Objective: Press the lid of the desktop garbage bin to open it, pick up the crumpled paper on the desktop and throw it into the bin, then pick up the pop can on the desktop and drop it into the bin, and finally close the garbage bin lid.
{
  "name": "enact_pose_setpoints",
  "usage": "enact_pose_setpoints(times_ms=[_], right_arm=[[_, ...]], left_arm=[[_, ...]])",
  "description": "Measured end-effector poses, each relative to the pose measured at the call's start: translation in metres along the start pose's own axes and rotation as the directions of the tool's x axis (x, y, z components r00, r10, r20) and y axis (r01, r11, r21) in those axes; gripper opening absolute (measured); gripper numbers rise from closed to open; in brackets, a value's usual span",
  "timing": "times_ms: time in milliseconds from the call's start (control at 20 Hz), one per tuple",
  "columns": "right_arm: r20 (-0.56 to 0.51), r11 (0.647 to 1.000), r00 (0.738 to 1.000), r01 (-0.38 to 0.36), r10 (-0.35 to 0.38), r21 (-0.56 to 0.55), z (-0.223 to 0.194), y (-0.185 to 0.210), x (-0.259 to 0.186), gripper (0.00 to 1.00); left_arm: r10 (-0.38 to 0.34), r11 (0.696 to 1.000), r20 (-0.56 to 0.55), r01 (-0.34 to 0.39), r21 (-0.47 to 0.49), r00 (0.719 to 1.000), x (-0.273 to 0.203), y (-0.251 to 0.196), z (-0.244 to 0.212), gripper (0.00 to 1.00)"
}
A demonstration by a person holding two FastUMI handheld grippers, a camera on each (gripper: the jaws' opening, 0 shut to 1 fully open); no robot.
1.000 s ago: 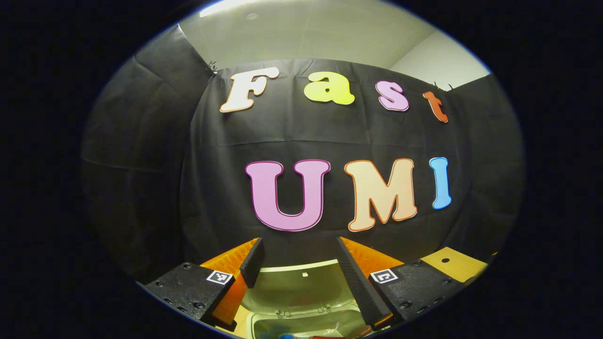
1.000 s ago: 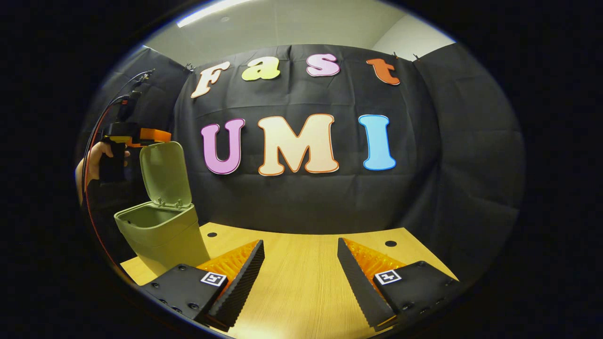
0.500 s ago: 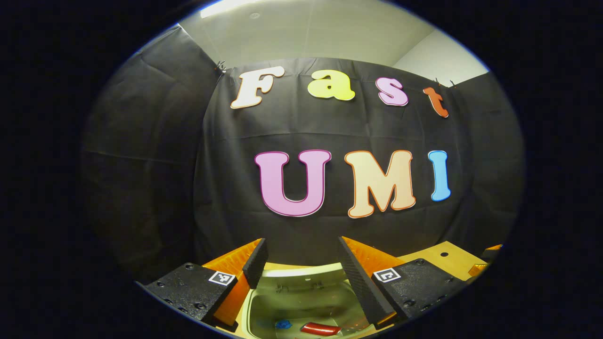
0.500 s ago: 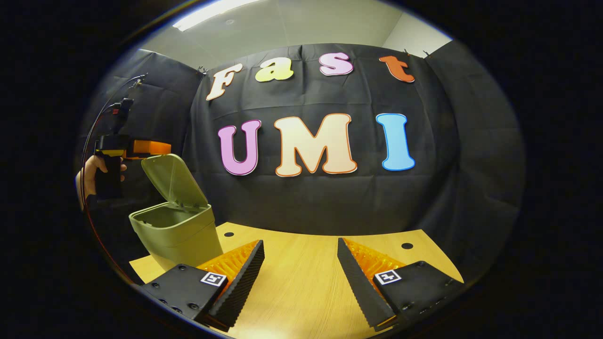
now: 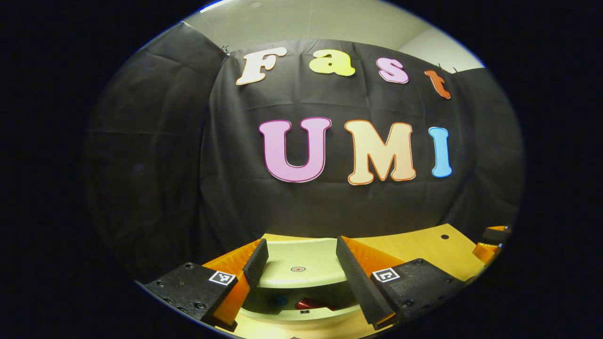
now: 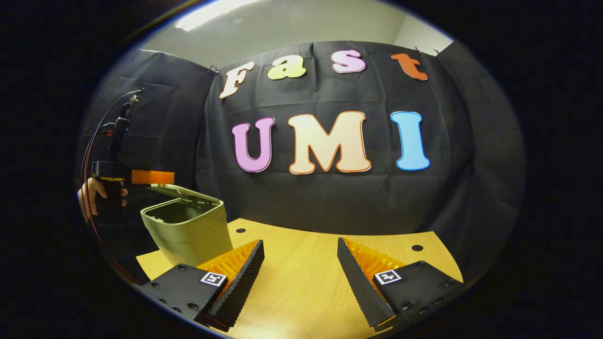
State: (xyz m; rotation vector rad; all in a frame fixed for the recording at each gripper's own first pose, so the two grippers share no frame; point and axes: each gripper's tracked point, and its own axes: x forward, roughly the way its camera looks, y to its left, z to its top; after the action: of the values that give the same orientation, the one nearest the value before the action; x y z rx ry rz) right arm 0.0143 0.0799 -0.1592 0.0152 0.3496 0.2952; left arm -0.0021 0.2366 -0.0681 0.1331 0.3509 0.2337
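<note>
Looking along the left gripper (image 5: 297, 263), its fingers stood apart and gripped nothing, with the lid (image 5: 297, 269) of the garbage bin (image 5: 301, 314) between and just under them. That lid lay tilted, only partly lowered, so a dark gap remained beneath its front edge; through the gap a red thing, probably the pop can (image 5: 308, 305), and a blue scrap lay inside the bin. The crumpled paper could not be made out. Judging by this, the gripper sat above the lid to press it down, the last step of the task.

From the right gripper view, the right gripper (image 6: 300, 268) was also spread wide and empty, held low over the bare table (image 6: 301, 282), seemingly parked out of the way. Off to its left the bin (image 6: 188, 230) stood near the table's edge with its lid (image 6: 181, 190) nearly flat, the left gripper (image 6: 151, 177) just above it and a hand (image 6: 92, 193) behind on the handle
</note>
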Motion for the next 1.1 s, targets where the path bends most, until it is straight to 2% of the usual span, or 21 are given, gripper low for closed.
enact_pose_setpoints(times_ms=[500,550,600,700,750,850,950,1100], right_arm=[[-0.006,0.999,0.999,-0.043,0.043,-0.02,-0.004,0.003,-0.007,0.98],[-0.007,0.999,0.999,-0.046,0.046,-0.017,-0.005,0.005,-0.008,0.98],[-0.005,0.999,0.999,-0.044,0.044,-0.014,-0.004,0.005,-0.009,0.98],[0.012,0.999,0.999,-0.044,0.044,-0.009,0.0,0.006,-0.011,0.98],[0.015,0.999,0.999,-0.046,0.046,-0.008,0.001,0.008,-0.011,0.98],[0.01,0.999,0.999,-0.049,0.049,-0.007,-0.003,0.01,-0.011,0.98],[0.004,0.999,0.999,-0.051,0.051,-0.007,-0.006,0.012,-0.011,0.98],[-0.005,0.999,0.999,-0.053,0.053,-0.002,-0.01,0.017,-0.009,0.98]], left_arm=[[0.018,1.0,-0.07,-0.018,0.002,0.997,-0.014,-0.009,-0.053,0.9],[0.021,1.0,-0.071,-0.021,0.0,0.997,-0.016,-0.009,-0.056,0.94],[0.021,1.0,-0.074,-0.021,-0.001,0.997,-0.017,-0.01,-0.058,0.9],[0.023,1.0,-0.102,-0.025,-0.013,0.995,-0.022,-0.011,-0.067,0.91],[0.023,1.0,-0.079,-0.024,-0.018,0.997,-0.023,-0.011,-0.065,0.94],[0.024,0.999,-0.098,-0.026,-0.02,0.995,-0.028,-0.012,-0.067,0.91],[0.035,0.999,-0.084,-0.037,-0.013,0.996,-0.028,-0.012,-0.065,0.94],[0.041,0.999,-0.077,-0.039,0.03,0.996,-0.032,-0.016,-0.068,0.92]])
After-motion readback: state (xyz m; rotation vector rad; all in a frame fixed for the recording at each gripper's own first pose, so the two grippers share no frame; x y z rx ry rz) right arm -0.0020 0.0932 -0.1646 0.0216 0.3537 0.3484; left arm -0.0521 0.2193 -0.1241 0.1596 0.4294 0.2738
